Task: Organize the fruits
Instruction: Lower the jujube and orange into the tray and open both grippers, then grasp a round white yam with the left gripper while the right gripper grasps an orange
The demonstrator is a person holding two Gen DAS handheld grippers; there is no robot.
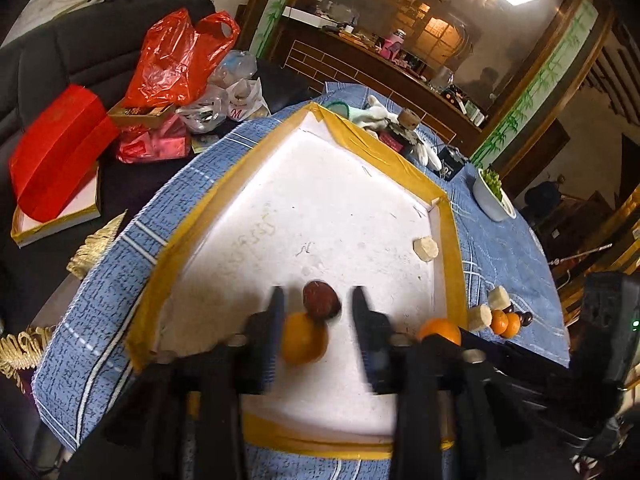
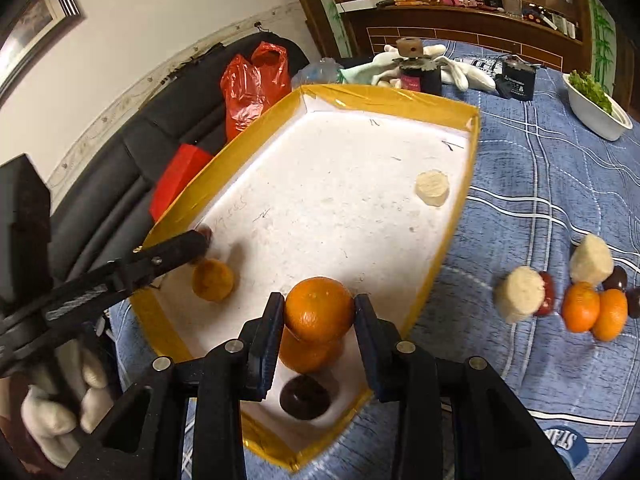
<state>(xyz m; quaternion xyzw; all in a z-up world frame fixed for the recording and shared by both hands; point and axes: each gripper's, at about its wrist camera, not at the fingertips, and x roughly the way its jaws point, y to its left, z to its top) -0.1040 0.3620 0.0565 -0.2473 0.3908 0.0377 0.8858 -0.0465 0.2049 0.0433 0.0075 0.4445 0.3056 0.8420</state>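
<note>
Oranges point(image 2: 319, 314), dates point(image 1: 321, 300) and pale chunks point(image 2: 432, 189) lie in tray point(image 2: 384, 94).

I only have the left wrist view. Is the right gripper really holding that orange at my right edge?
Observer: Yes. The right gripper is clamped on the orange, above the tray.
Operator: What's under it? My view is blocked there.
Observer: A second orange and a dark fruit lie in the tray's near corner.
Operator: Anything outside the tray I can't make out?
Observer: A red fruit is tucked against the nearer pale chunk on the cloth.
</note>
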